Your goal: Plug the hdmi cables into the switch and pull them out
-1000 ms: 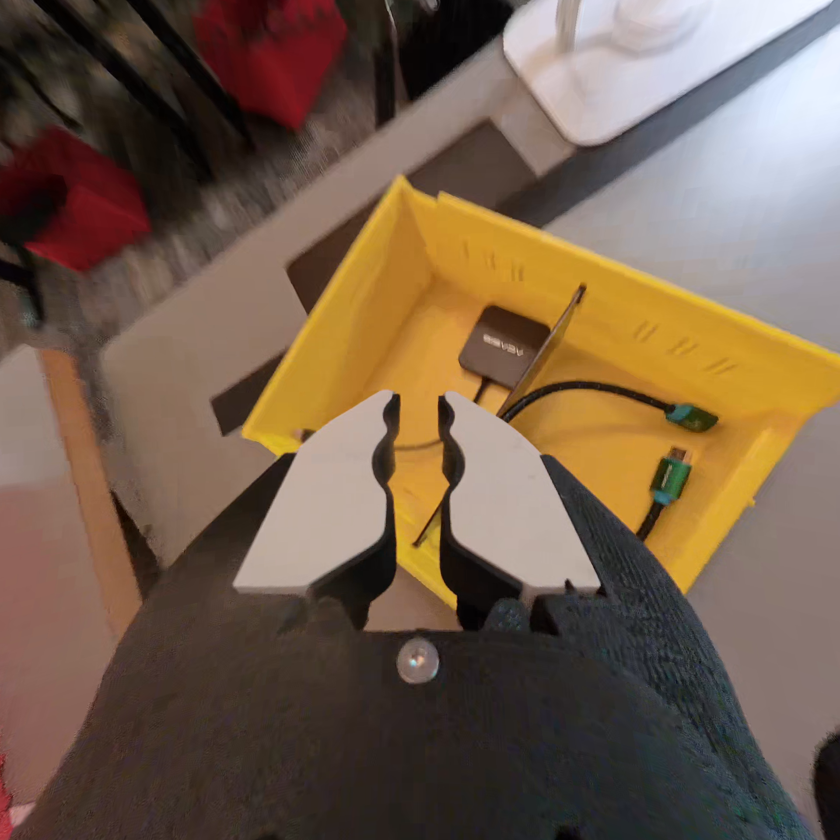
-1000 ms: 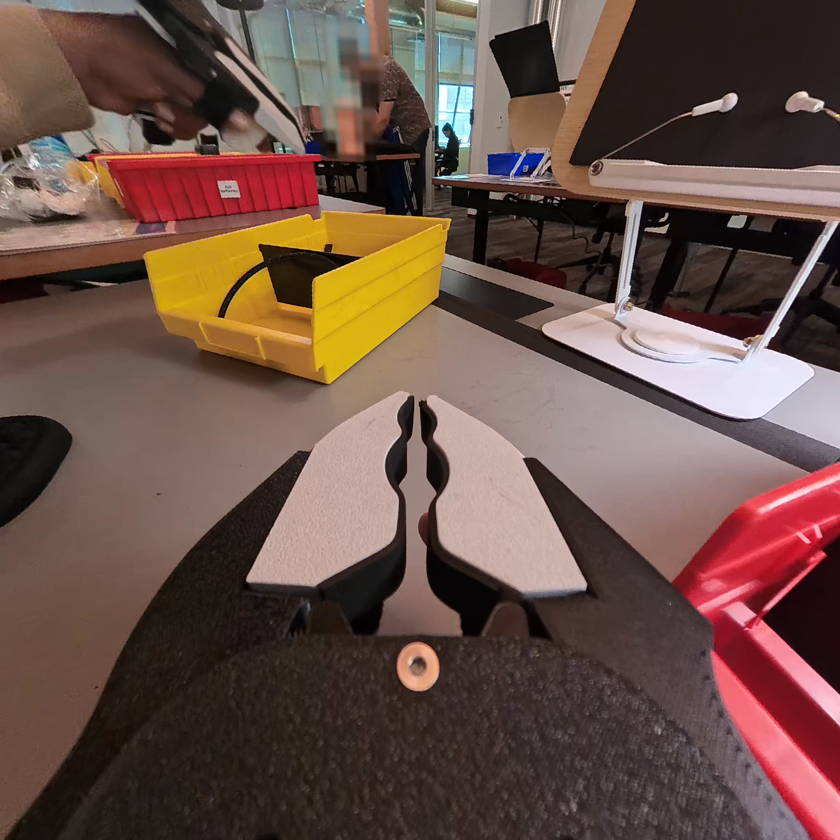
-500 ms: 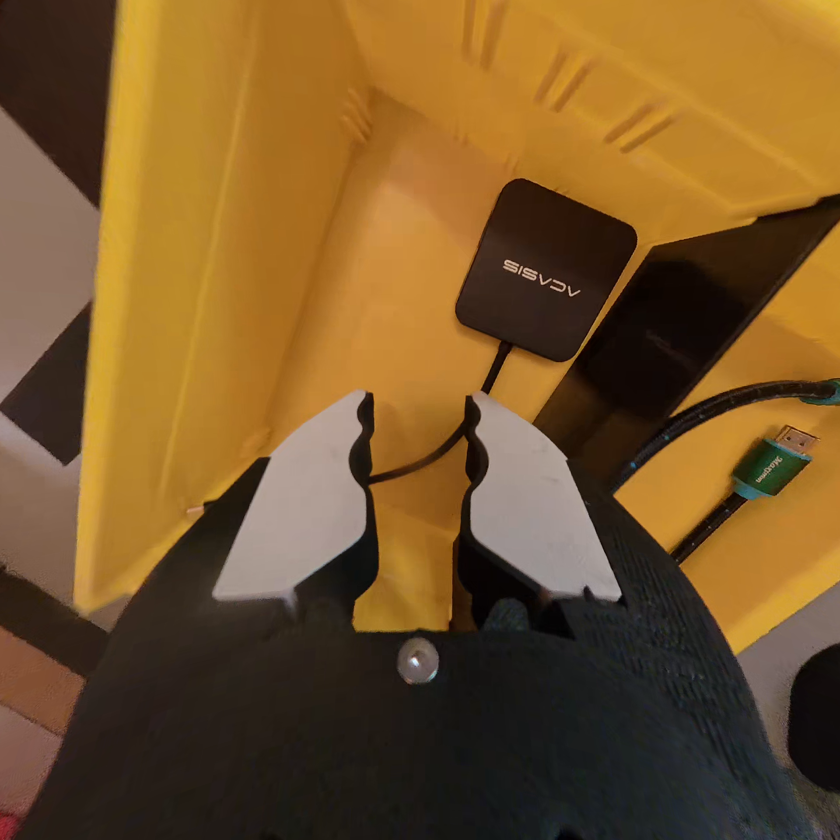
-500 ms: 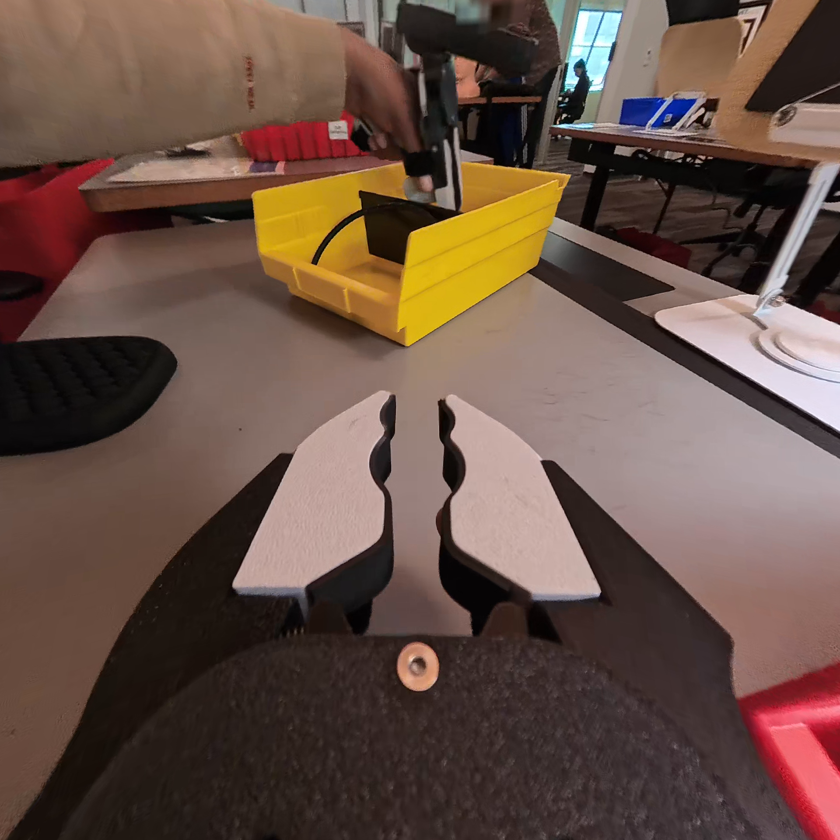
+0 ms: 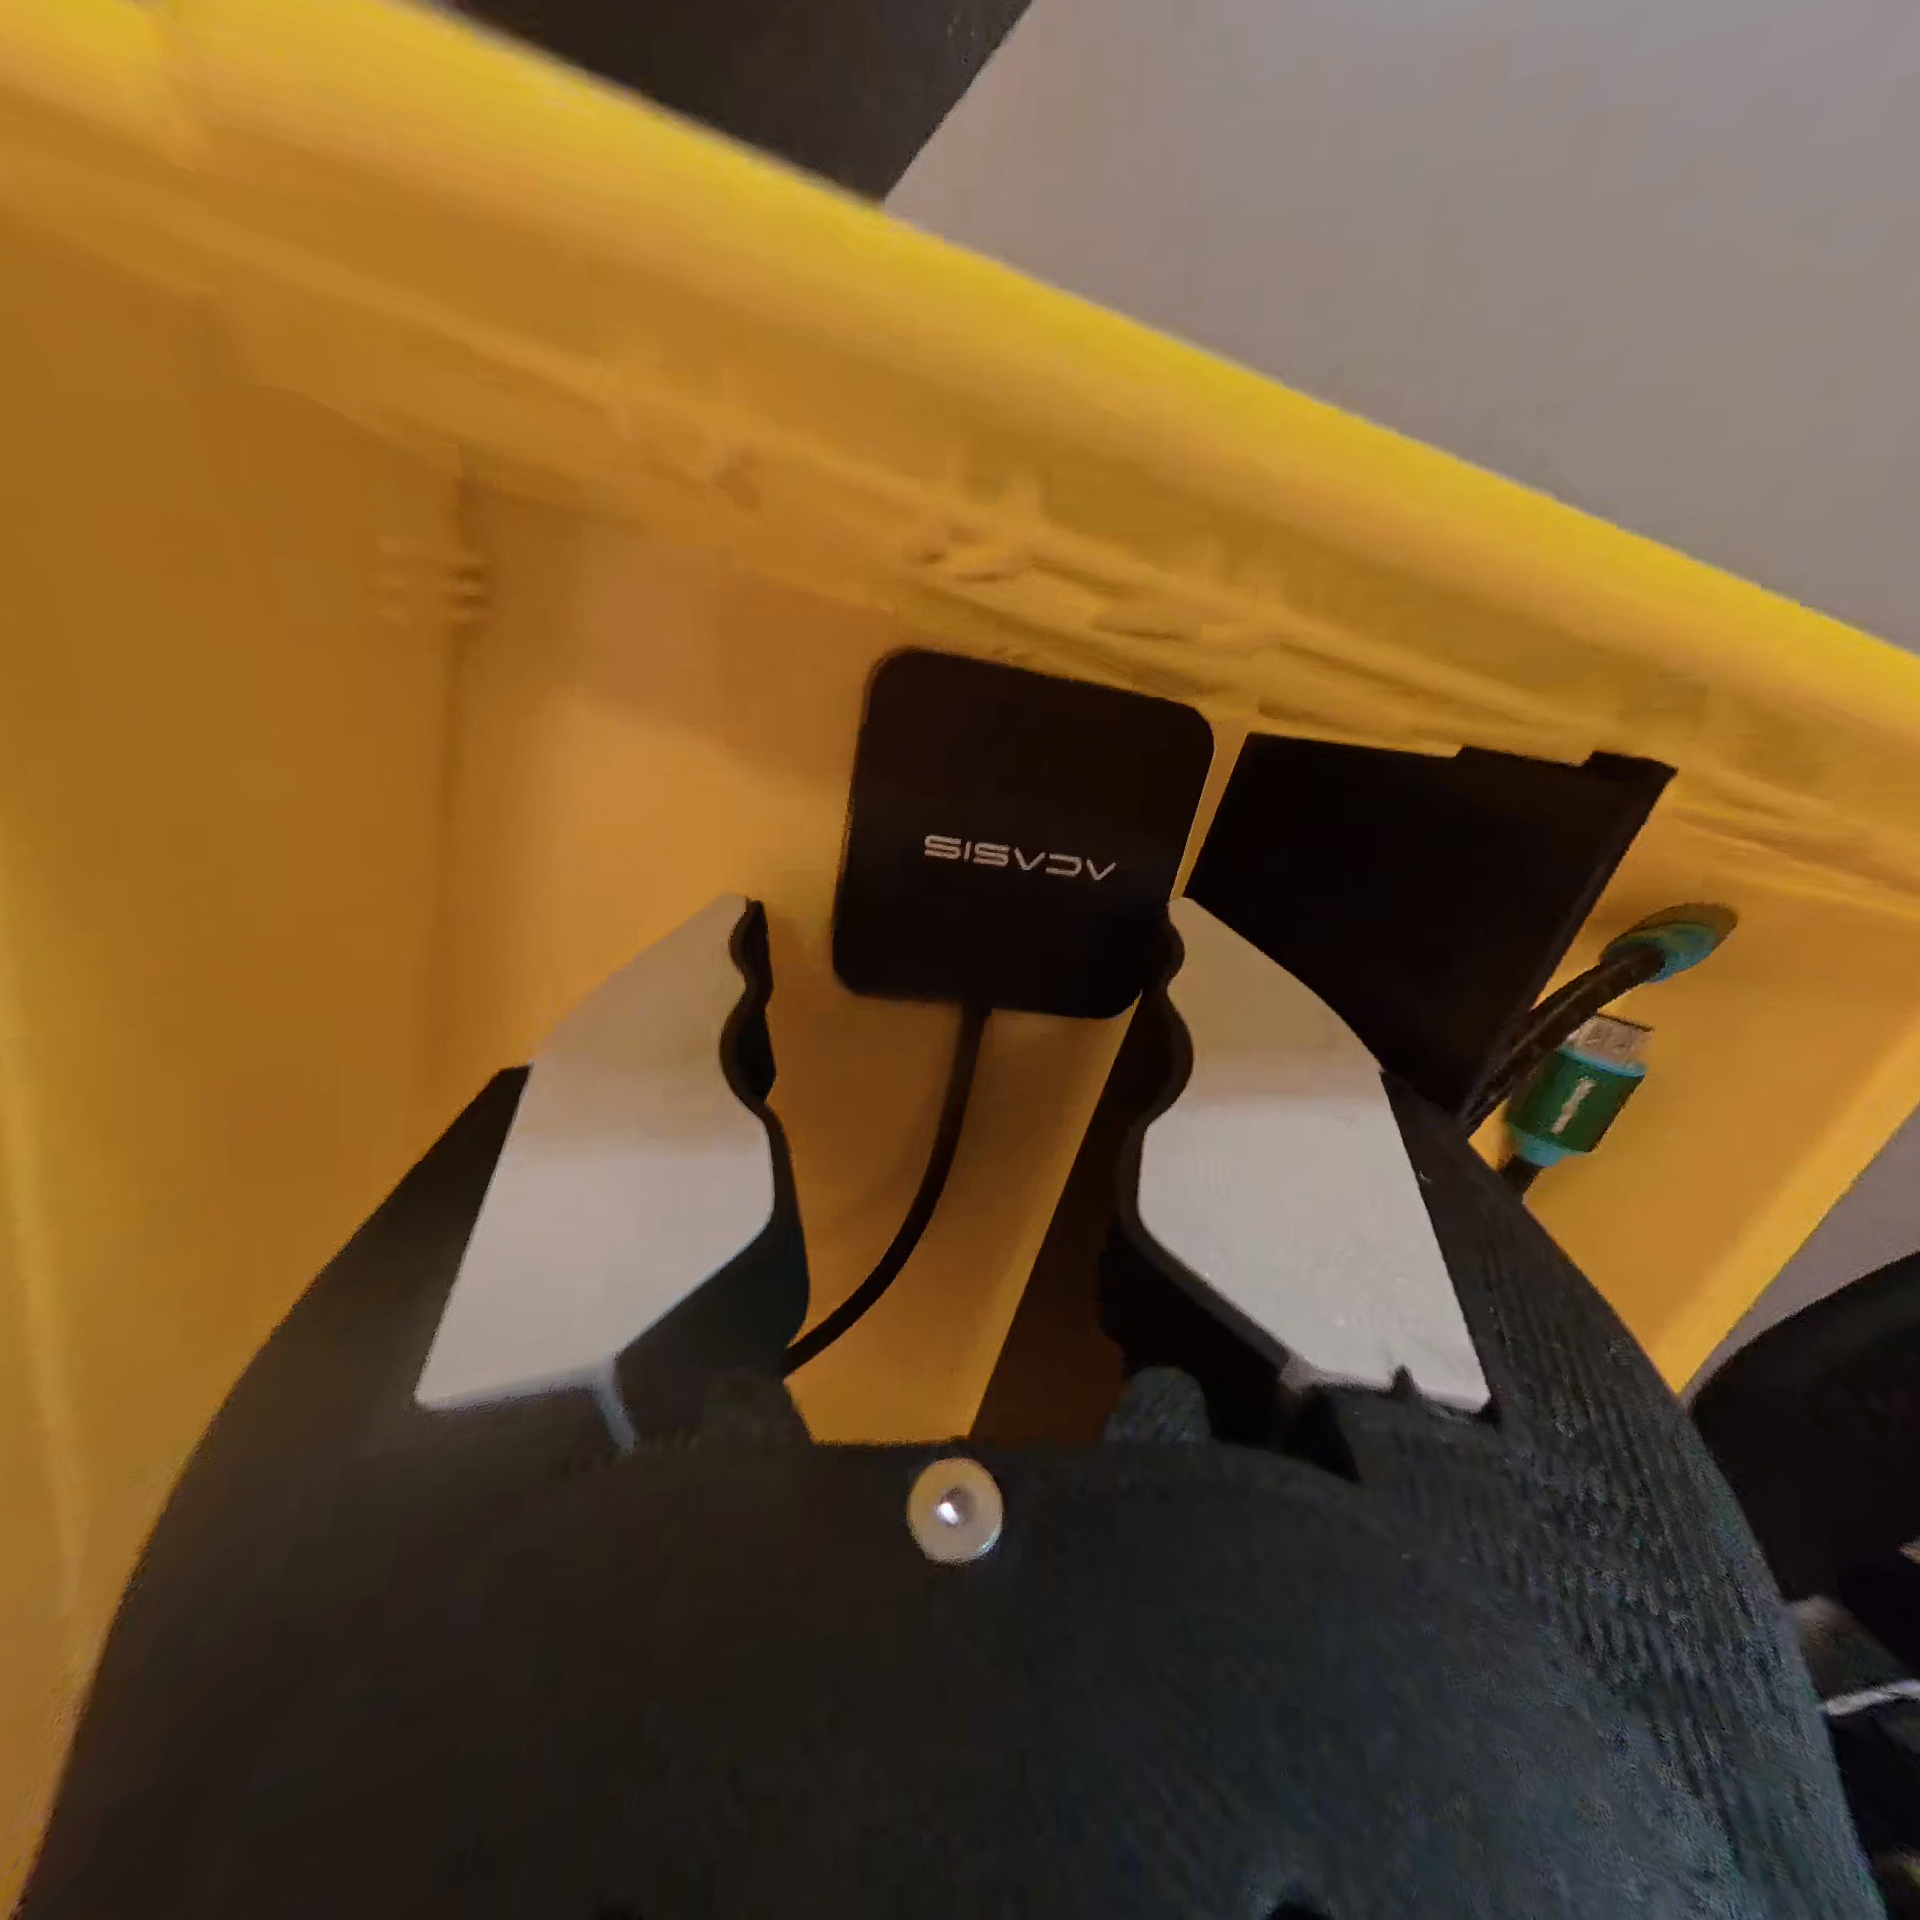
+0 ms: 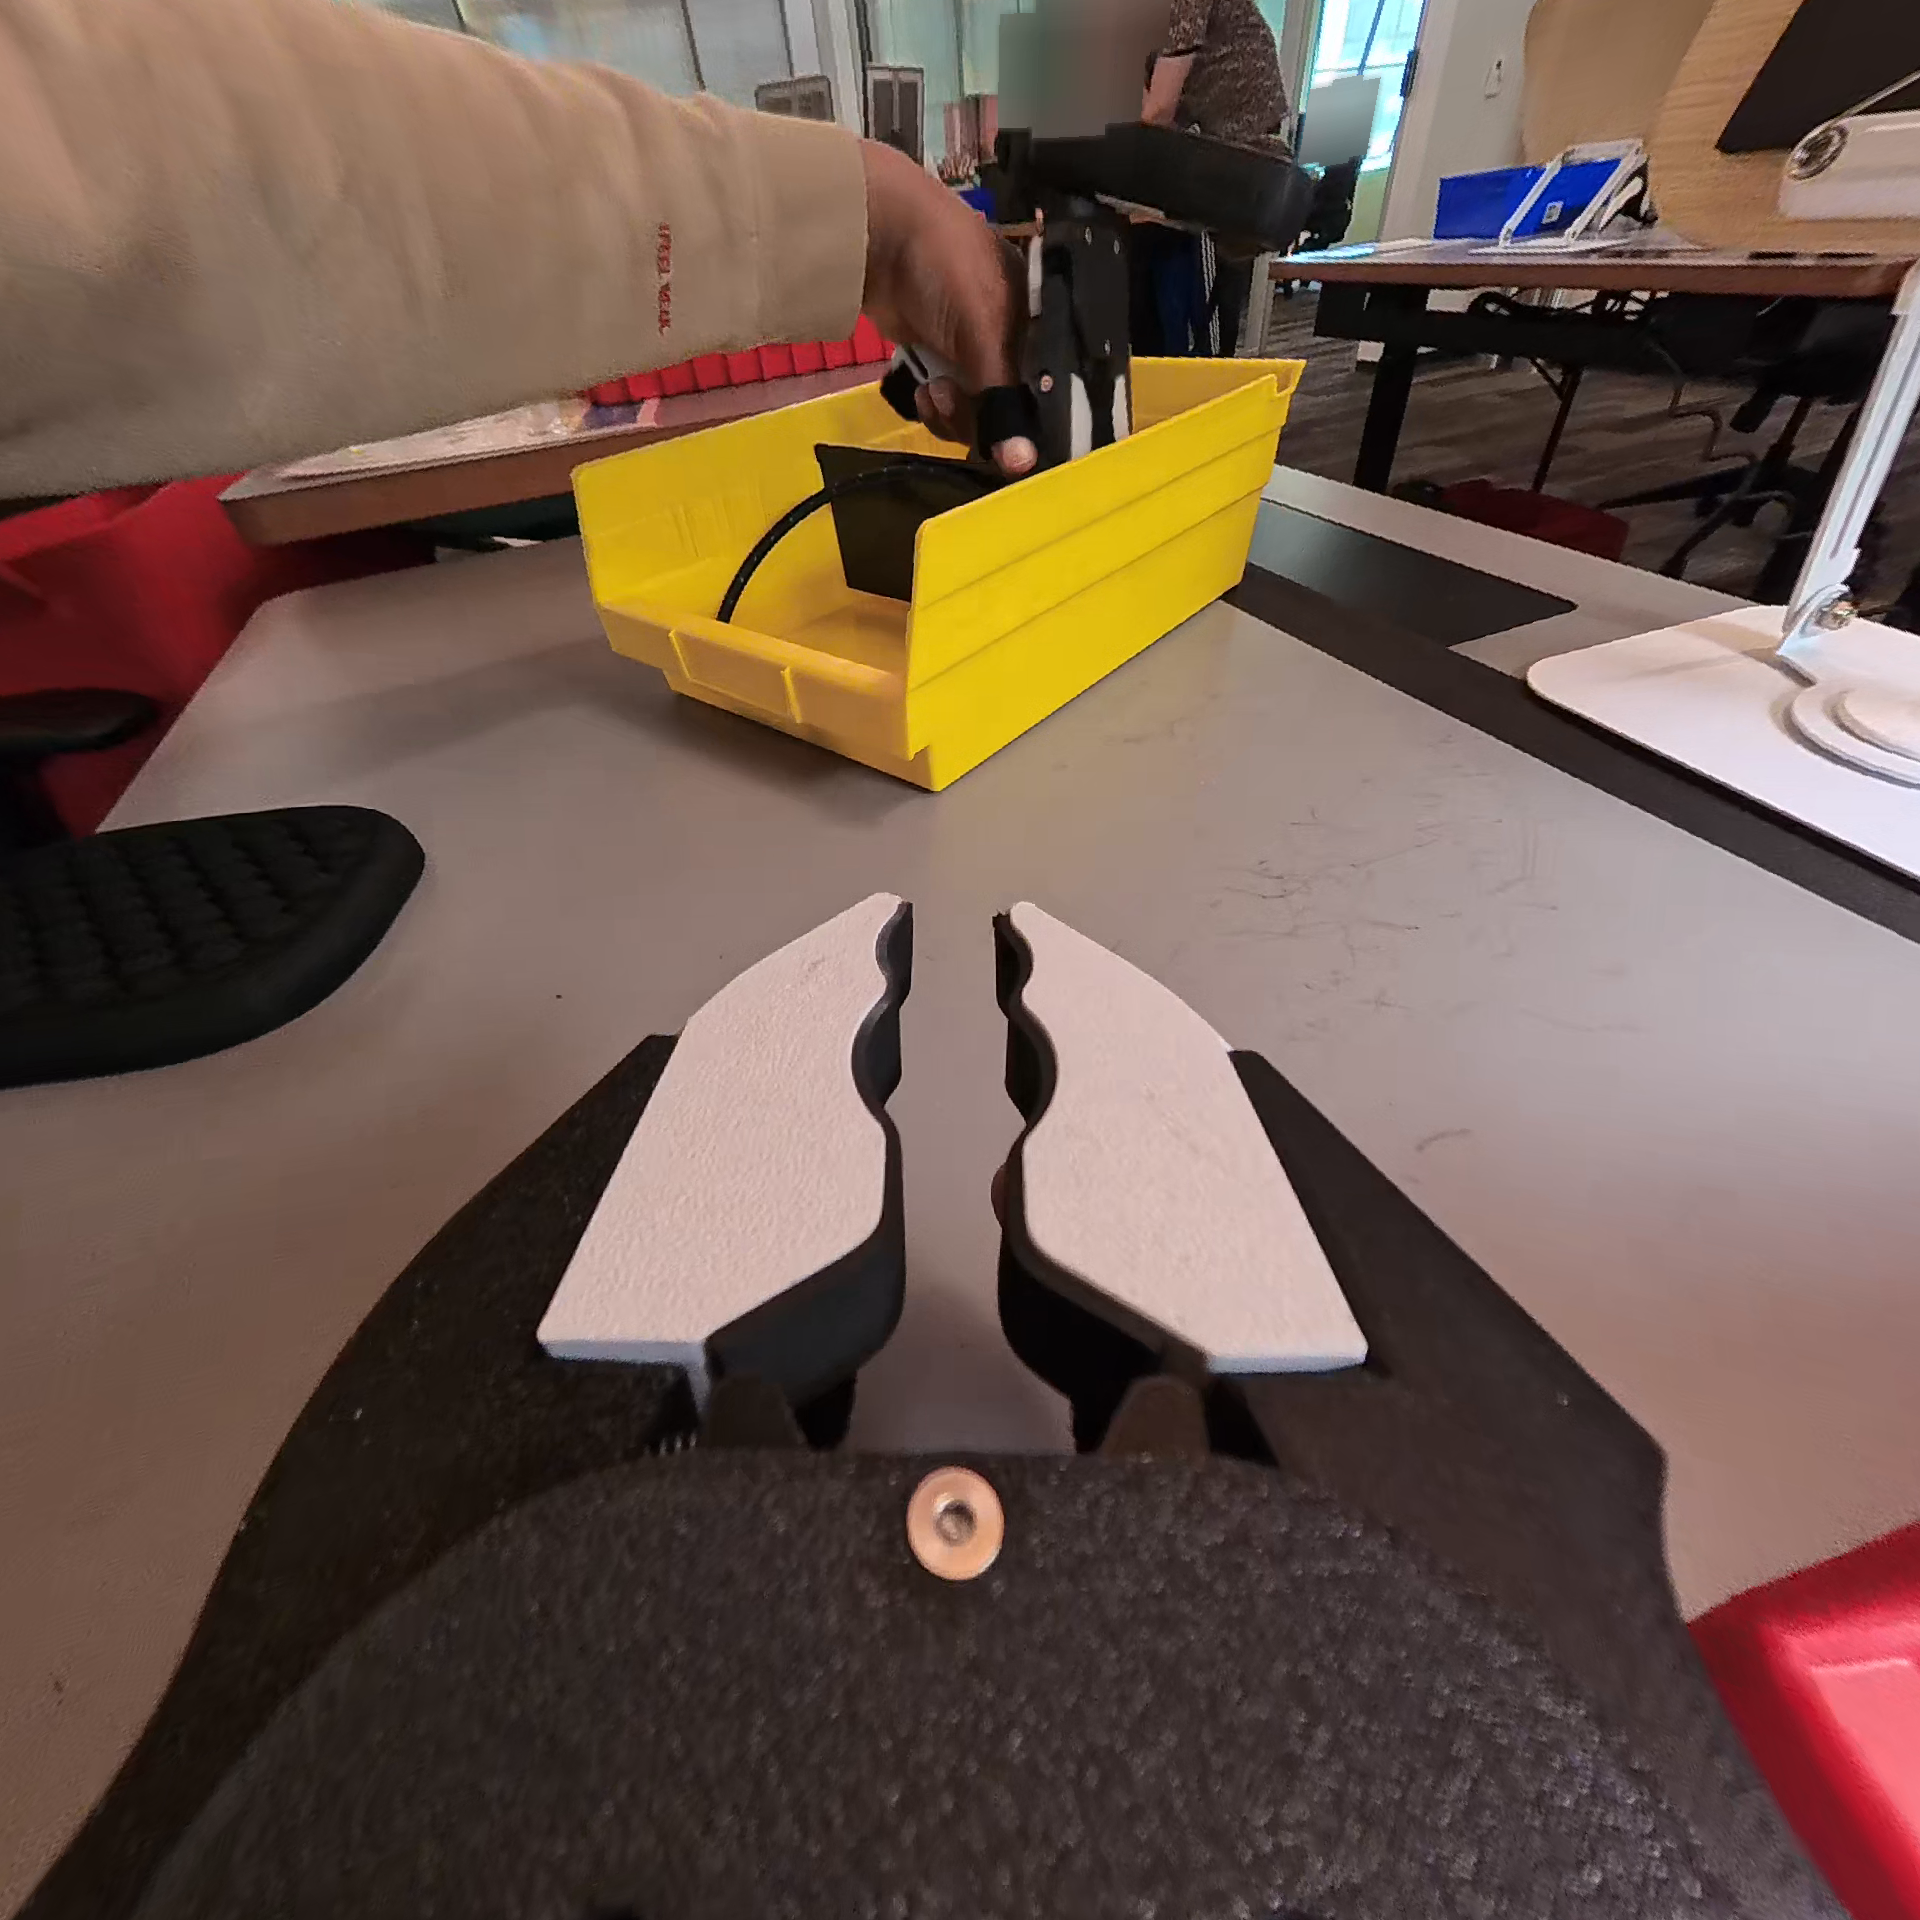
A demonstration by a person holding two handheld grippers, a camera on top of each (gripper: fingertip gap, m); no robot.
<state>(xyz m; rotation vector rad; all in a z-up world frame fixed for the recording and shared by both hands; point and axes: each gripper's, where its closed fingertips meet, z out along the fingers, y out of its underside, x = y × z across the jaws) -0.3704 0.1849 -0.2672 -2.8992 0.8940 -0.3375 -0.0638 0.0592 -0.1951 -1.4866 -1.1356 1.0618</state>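
Note:
The black square switch (image 5: 1013, 836) lies on the floor of the yellow bin (image 5: 727, 436), its thin black lead (image 5: 935, 1164) running back between my fingers. My left gripper (image 5: 961, 925) is open inside the bin, its tips at either side of the switch's near edge. A black divider plate (image 5: 1403, 883) stands right of the switch. Two green-ended HDMI plugs (image 5: 1574, 1101) lie beyond it at the right. My right gripper (image 6: 951, 914) is slightly open and empty, low over the grey table, well short of the bin (image 6: 1039, 623). The left gripper shows in the right wrist view (image 6: 1081, 384), held by a hand.
A black mesh pad (image 6: 177, 925) lies at the table's left. A white stand base (image 6: 1714, 707) sits at the right, past a dark strip. A red bin corner (image 6: 1829, 1714) is at my lower right. A person stands at other tables farther back.
My left gripper has dropped into the yellow bin, opened wider and closed in on the switch. My right gripper has opened a little and turned toward the bin.

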